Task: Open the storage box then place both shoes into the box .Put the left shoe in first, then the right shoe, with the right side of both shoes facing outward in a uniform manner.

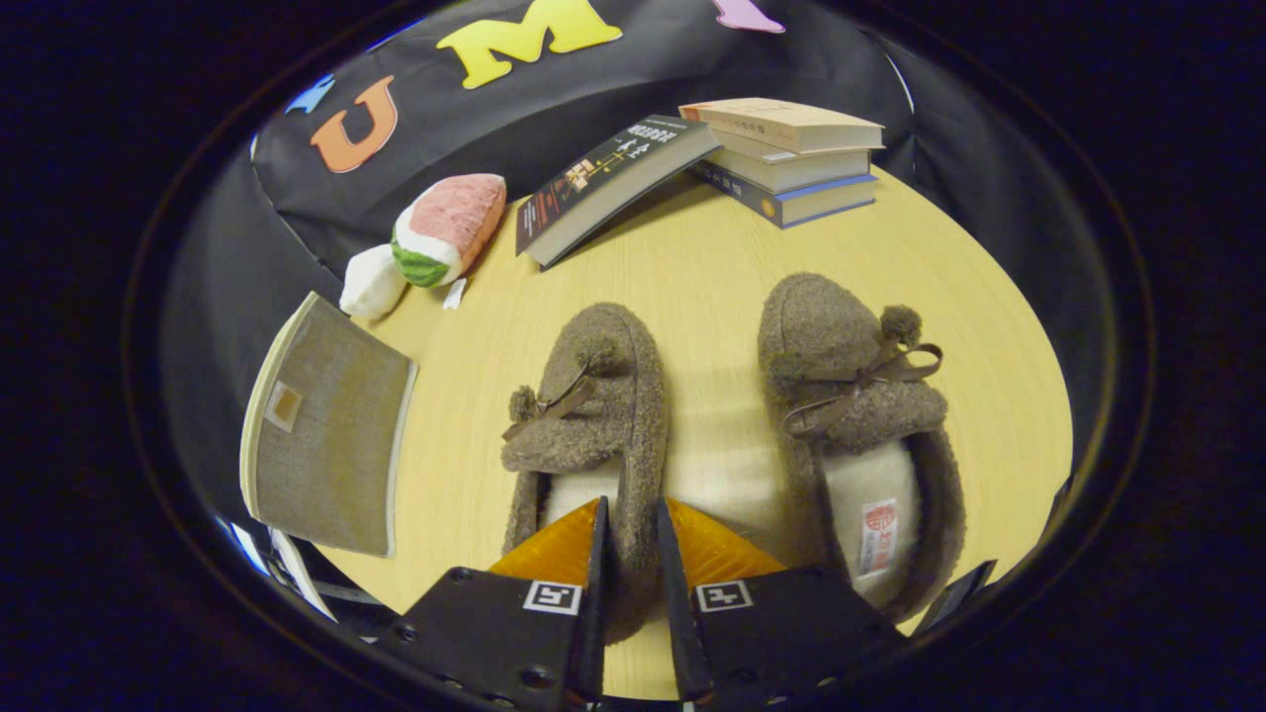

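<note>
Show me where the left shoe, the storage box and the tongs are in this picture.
left shoe (593, 396): gripper view, on its fuzzy toe top.
storage box (331, 445): gripper view, on its woven grey lid.
tongs (629, 554): gripper view, midway between the tips, which press on the left shoe's side wall.

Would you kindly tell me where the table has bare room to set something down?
Bare wood lies between the left slipper and the storage box, and ahead of both slippers up to the books. The gap to the right slipper is narrow. The claw grips the left slipper's side wall.
</note>
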`<state>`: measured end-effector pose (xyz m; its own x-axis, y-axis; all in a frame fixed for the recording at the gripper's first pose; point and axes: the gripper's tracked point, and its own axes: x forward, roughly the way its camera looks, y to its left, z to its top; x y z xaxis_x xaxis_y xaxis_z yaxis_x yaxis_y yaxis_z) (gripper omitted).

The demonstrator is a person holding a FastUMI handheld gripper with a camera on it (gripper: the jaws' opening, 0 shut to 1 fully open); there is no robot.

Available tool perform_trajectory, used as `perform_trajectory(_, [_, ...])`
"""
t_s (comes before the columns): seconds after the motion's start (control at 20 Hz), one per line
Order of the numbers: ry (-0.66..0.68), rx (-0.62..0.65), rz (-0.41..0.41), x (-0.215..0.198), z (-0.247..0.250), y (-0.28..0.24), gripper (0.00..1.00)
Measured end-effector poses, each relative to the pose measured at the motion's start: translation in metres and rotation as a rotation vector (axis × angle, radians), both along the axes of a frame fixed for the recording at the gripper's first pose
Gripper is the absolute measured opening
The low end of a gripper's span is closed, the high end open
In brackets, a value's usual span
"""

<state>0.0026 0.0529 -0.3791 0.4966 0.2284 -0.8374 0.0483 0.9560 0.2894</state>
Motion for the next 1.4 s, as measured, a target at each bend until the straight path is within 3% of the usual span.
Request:
perform_trajectory(0.1, [0.027,-0.011,-0.013,0.0,-0.003,-0.005,0.28])
perform_trajectory(0.2, [0.06,0.021,-0.043,0.0,-0.004,-0.003,0.02])
perform_trajectory(0.5, [0.078,0.103,-0.144,-0.008,0.028,0.001,0.0])
perform_trajectory(0.9, [-0.053,0.205,-0.249,-0.001,0.157,0.058,0.0])
perform_trajectory(1.2, [-0.159,0.25,-0.177,0.012,0.229,0.179,0.0])
perform_trajectory(1.4, [-0.161,0.284,-0.1,0.013,0.236,0.269,0.0])
